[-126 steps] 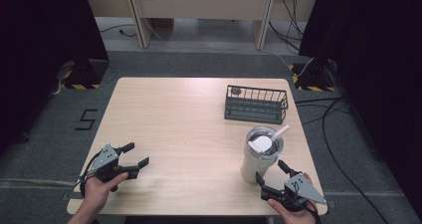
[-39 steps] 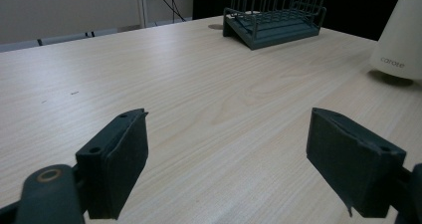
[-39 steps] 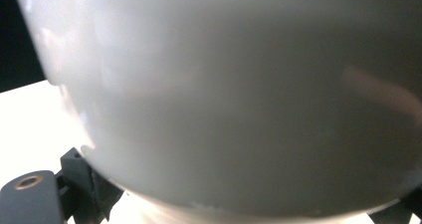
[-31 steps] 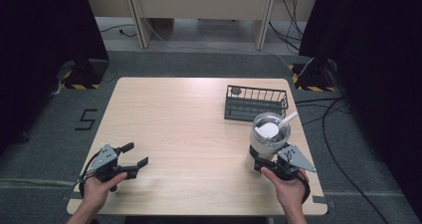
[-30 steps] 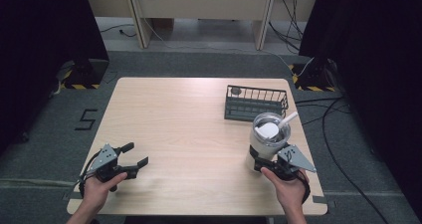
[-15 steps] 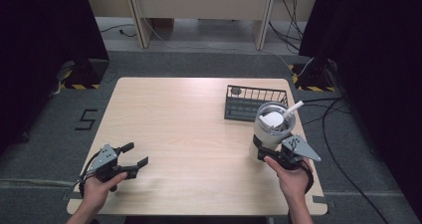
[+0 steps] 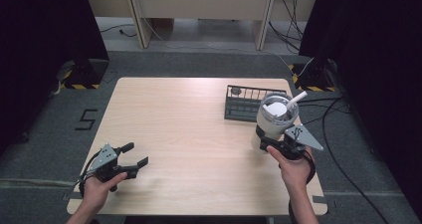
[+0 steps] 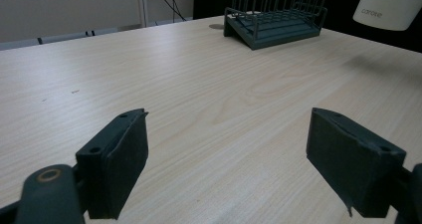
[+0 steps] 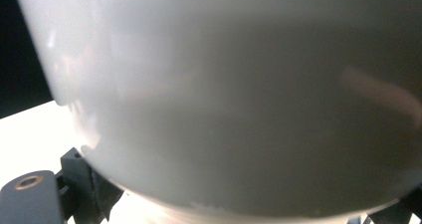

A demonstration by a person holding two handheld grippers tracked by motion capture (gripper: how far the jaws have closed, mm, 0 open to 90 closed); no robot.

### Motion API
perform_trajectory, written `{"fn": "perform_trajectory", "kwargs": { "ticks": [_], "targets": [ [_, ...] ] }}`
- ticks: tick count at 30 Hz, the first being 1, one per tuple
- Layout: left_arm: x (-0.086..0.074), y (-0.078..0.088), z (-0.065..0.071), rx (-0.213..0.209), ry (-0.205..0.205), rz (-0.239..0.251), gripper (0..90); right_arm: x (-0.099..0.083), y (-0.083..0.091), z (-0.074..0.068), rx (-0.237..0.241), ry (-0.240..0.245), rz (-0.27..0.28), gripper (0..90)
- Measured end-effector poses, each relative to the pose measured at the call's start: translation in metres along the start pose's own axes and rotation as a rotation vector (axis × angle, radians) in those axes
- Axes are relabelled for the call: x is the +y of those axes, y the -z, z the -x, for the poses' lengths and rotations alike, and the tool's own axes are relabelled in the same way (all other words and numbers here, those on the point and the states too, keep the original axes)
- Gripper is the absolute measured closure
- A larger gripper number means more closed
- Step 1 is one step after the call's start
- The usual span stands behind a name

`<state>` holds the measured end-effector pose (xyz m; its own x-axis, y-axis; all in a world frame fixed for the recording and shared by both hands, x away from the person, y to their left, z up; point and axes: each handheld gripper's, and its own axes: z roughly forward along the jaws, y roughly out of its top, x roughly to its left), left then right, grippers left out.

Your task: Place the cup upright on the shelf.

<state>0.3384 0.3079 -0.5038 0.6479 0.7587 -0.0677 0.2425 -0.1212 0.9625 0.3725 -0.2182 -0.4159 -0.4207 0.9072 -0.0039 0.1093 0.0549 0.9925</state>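
A white tumbler (image 7: 276,117) with a clear lid and a white straw hangs just above the table's right side, close to the wire basket (image 7: 244,104). My right gripper (image 7: 272,143) is shut on its lower body. In the right gripper view the tumbler's wall (image 9: 239,84) sits right up against the lens, with one black finger (image 9: 82,181) pressed on it at the lower left. My left gripper (image 7: 137,154) rests low near the table's front left corner. Its jaws (image 8: 234,164) stand wide open with bare wood between them. From there the tumbler's base (image 8: 385,5) shows lifted at the top right.
The dark wire basket (image 8: 276,15) stands at the back right of the wooden table (image 7: 189,114), with a small round object (image 7: 236,90) in its far left corner. Cables run over the floor to the right of the table.
My right gripper has shut on the tumbler, lifted it off the table and carried it away from the person, toward the basket. The left gripper has stayed put.
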Motion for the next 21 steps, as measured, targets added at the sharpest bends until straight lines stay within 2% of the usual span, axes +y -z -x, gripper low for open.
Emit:
{"fn": "perform_trajectory", "kwargs": {
  "ticks": [21],
  "targets": [
    [0.0, 0.001, -0.001, 0.002, 0.004, 0.004, 16.2, 0.023, -0.023, 0.014, -0.026, -0.005, 0.012, 10.8]
  ]
}}
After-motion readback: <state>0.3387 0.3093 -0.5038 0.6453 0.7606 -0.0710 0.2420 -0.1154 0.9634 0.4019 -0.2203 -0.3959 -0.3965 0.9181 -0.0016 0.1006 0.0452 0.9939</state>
